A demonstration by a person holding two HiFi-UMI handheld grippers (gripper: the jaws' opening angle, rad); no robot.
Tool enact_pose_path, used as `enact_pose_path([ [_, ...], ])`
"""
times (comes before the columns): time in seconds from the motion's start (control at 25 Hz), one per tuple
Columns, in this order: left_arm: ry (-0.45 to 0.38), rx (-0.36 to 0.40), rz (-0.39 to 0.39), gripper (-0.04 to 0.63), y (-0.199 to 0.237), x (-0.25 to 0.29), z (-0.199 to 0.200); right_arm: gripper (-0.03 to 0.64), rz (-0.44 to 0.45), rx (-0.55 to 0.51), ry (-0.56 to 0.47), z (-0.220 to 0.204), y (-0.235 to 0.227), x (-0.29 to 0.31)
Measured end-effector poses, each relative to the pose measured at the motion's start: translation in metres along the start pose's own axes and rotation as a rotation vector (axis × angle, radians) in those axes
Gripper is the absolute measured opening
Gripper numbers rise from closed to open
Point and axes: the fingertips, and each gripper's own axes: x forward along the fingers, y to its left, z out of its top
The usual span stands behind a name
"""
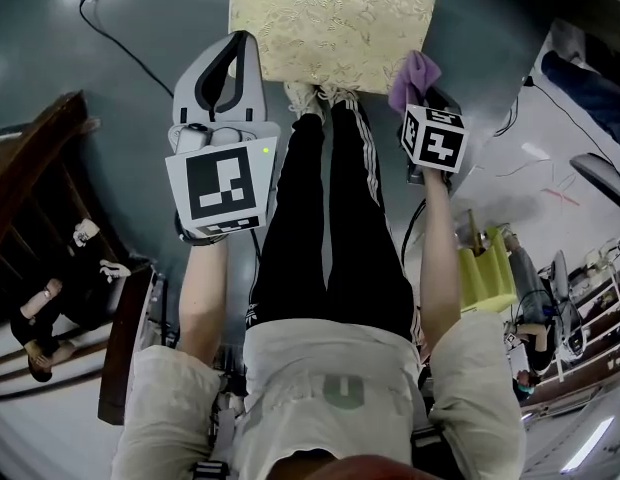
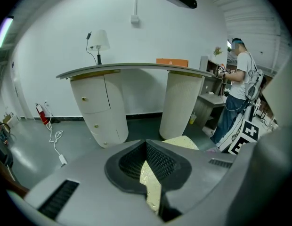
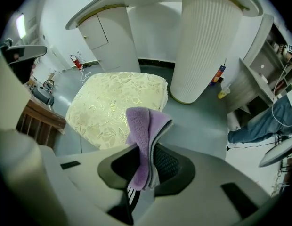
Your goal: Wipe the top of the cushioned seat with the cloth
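The cushioned seat (image 1: 330, 18) is a cream square with a gold leaf pattern, standing on the grey floor ahead of my feet. My right gripper (image 1: 422, 86) hovers at its near right corner, shut on a folded purple cloth (image 1: 414, 72). In the right gripper view the cloth (image 3: 144, 126) sticks up from between the jaws of the gripper (image 3: 147, 150), with the seat (image 3: 115, 102) just beyond it. My left gripper (image 1: 240, 40) hangs over the seat's near left edge. Its jaws (image 2: 147, 146) are shut with nothing in them. A strip of the seat (image 2: 182, 141) shows past them.
A curved counter (image 2: 136, 68) on white pedestals (image 3: 207, 46) stands behind the seat, with a lamp (image 2: 99, 40) on it. A person (image 2: 235, 93) stands at shelves to the right. Dark wooden furniture (image 1: 40, 168) is at my left, and a cable (image 1: 120, 43) lies on the floor.
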Motion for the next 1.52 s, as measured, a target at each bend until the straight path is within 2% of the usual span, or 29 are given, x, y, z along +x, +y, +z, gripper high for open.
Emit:
enact_pose_path([
  [0.12,-0.016,-0.001,-0.004,0.006,-0.005,0.001,0.002,0.087,0.005,0.001,0.000,0.000,-0.001,0.001],
  [0.32,0.008,0.010,-0.014,0.006,-0.011,-0.003,0.001,0.087,-0.018,0.043,0.005,-0.005,-0.009,0.000],
  [0.56,0.000,0.002,-0.004,0.006,-0.009,-0.004,0.002,0.087,-0.027,-0.002,0.024,-0.003,-0.008,-0.002],
  [0.68,-0.014,0.001,0.001,0.006,-0.010,-0.007,0.011,0.086,-0.018,-0.017,0.023,0.008,0.003,-0.010],
  [0.76,-0.029,0.000,0.006,0.006,-0.009,-0.014,0.023,0.086,0.001,-0.024,-0.014,0.029,0.017,-0.023],
  [0.84,-0.054,-0.006,0.019,0.006,-0.008,-0.025,0.043,0.086,0.034,-0.034,-0.088,0.066,0.036,-0.049],
  [0.96,-0.112,-0.015,0.056,0.006,0.000,-0.045,0.088,0.086,0.108,-0.069,-0.268,0.147,0.076,-0.110],
  [1.08,-0.188,-0.020,0.095,0.006,0.012,-0.074,0.146,0.086,0.187,-0.142,-0.485,0.228,0.121,-0.196],
  [1.16,-0.253,-0.013,0.122,0.006,0.017,-0.106,0.191,0.087,0.218,-0.202,-0.631,0.264,0.146,-0.267],
  [1.24,-0.318,0.000,0.157,0.006,0.020,-0.147,0.233,0.087,0.226,-0.251,-0.775,0.283,0.166,-0.342],
  [1.36,-0.405,0.002,0.220,0.006,0.020,-0.206,0.279,0.086,0.228,-0.292,-0.952,0.287,0.181,-0.441],
  [1.52,-0.521,-0.015,0.271,0.006,0.012,-0.274,0.302,0.087,0.251,-0.350,-1.100,0.268,0.195,-0.528],
])
